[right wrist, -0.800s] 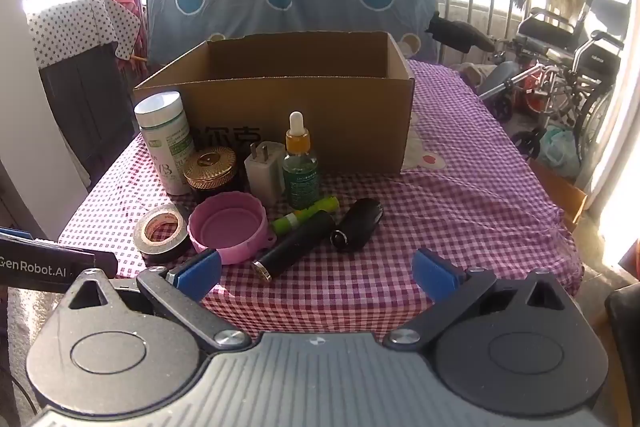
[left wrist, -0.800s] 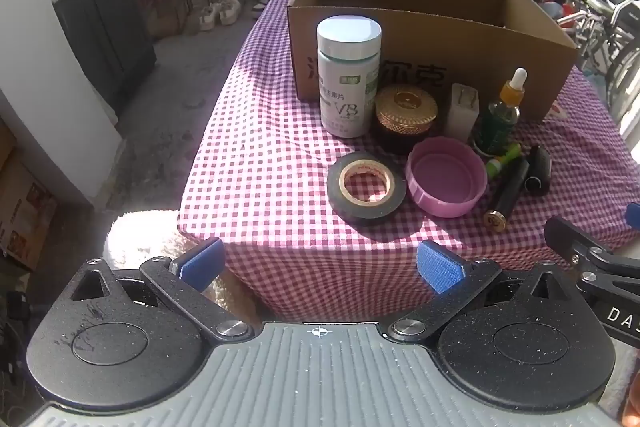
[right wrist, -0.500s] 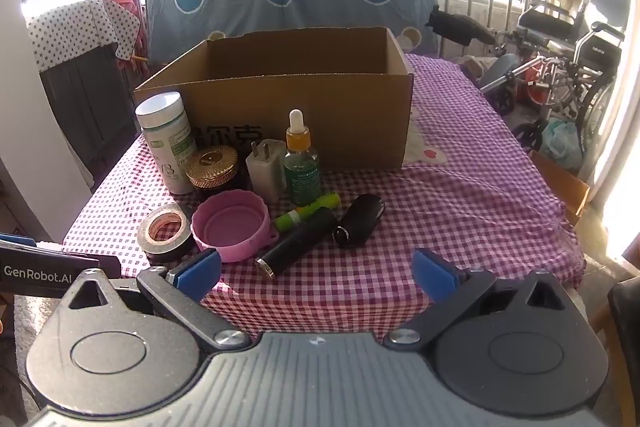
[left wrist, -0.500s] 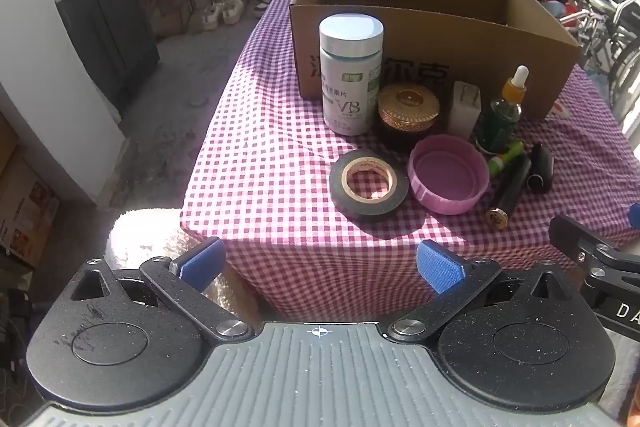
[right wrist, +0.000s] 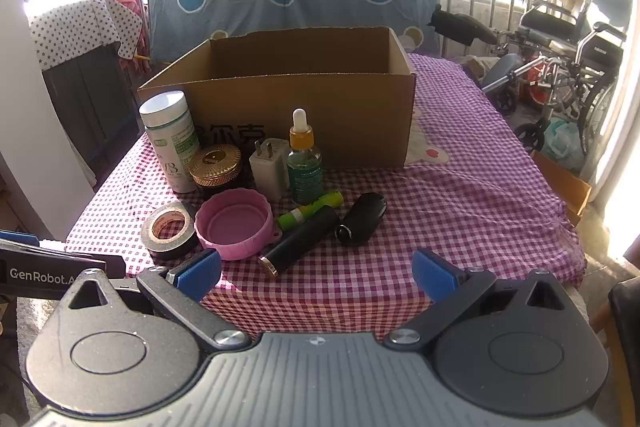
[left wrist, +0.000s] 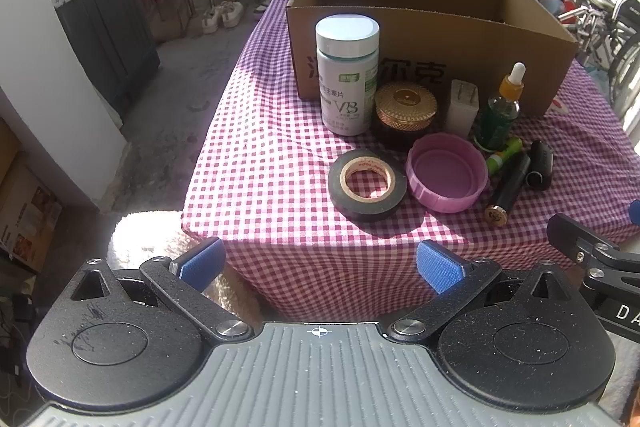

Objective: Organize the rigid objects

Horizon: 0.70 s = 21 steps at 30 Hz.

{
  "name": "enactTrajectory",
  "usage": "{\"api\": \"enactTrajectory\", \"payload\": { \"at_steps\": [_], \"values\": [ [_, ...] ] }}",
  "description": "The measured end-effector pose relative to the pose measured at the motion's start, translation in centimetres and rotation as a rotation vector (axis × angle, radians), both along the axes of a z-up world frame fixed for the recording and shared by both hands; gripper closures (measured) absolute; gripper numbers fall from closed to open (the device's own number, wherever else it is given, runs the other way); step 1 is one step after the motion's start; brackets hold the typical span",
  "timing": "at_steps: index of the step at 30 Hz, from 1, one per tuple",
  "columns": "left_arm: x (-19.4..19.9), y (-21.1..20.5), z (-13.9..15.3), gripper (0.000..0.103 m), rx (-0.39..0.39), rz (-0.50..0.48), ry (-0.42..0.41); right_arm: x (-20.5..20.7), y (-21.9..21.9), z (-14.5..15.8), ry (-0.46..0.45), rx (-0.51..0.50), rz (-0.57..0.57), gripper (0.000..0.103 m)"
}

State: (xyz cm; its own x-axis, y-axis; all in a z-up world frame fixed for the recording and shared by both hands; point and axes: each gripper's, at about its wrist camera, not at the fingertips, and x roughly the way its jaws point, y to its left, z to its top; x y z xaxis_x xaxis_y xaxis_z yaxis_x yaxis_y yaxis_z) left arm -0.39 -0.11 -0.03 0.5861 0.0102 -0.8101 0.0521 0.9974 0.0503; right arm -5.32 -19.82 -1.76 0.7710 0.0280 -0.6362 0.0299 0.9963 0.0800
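Both grippers are hanging short of the table's near edge, jaws spread as wide as they go, nothing between them. The left gripper (left wrist: pixel 320 265) is facing the black tape roll (left wrist: pixel 367 183), which is lying flat straight ahead of it and closest of all the clutter; the pink lid (left wrist: pixel 447 171) is sitting just right of that roll.

Ahead of the right gripper (right wrist: pixel 316 274), slightly left, the black tube (right wrist: pixel 301 245) is lying with its long axis running diagonally, gold end toward the gripper, so this hand looks nearer to it.

Beyond everything, the cardboard box (right wrist: pixel 344 115) is standing open, seemingly the destination.

The white bottle (left wrist: pixel 347 75) is reading "VB" with Chinese characters; the box front is showing Chinese print; the left gripper's body (right wrist: pixel 40 273) is reading "GenRobot.A".
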Motion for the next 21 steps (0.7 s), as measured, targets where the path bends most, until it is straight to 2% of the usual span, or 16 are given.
{"api": "enactTrajectory", "payload": {
  "at_steps": [21],
  "values": [
    [-0.08, 0.15, -0.13, 0.001, 0.008, 0.002, 0.000, -0.04, 0.26, 0.02, -0.003, -0.003, 0.014, 0.000]
  ]
}}
